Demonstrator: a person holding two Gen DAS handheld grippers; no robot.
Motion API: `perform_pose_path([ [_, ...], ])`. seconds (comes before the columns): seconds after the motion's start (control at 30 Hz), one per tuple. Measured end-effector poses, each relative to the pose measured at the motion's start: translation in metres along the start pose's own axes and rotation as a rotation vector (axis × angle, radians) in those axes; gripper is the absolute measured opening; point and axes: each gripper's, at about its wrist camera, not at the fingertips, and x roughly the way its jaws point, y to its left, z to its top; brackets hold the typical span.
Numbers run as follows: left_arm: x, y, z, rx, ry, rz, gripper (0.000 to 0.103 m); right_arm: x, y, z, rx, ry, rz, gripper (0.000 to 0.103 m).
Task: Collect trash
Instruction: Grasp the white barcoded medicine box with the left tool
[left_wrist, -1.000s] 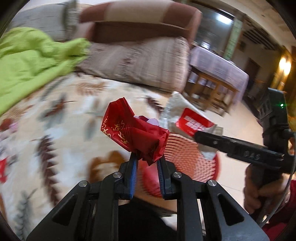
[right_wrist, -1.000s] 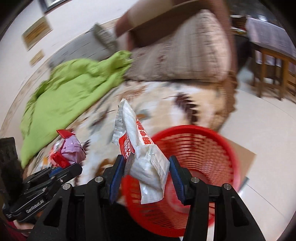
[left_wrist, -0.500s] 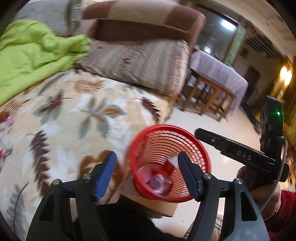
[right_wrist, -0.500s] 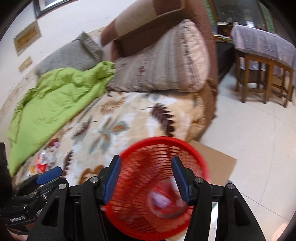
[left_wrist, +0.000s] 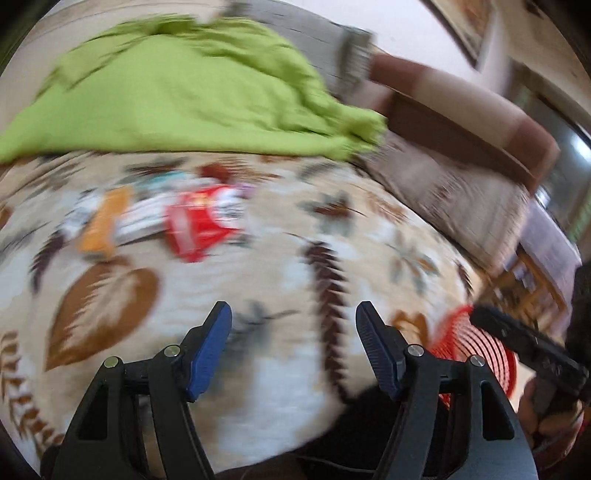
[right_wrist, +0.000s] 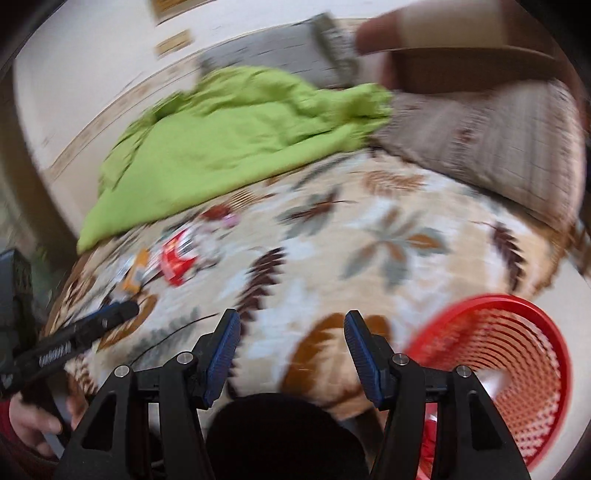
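- Trash (left_wrist: 192, 225) lies in a blurred heap on the leaf-patterned bed (left_wrist: 295, 258), near the green blanket (left_wrist: 177, 92).
- Red basket (right_wrist: 517, 369) stands beside the bed.
- Left hand-held gripper (left_wrist: 293, 332) and right hand-held gripper (right_wrist: 291, 343): both spread wide, holding nothing.

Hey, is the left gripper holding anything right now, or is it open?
Open and empty. The left gripper has its blue pads spread wide, with only the leaf-patterned blanket visible between them.

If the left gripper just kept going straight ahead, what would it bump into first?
Probably the leaf-patterned blanket on the bed: the open left gripper points over bare blanket. The red wrapper lies off to its left. Depth is blurry.
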Motion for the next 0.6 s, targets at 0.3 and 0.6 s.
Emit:
perform_pose_path([
  [0.3, -0.006, 0.099, 0.012, -0.158, 0.050, 0.175, 0.069, 0.031, 0.066, 0.006, -0.181, 0.057, 0.128, 0.064],
  [0.6, 0.010, 0.154, 0.050, -0.070, 0.074, 0.330, 0.069, 0.060, 0.116, 0.007, -0.268, 0.107, 0.224, 0.065],
])
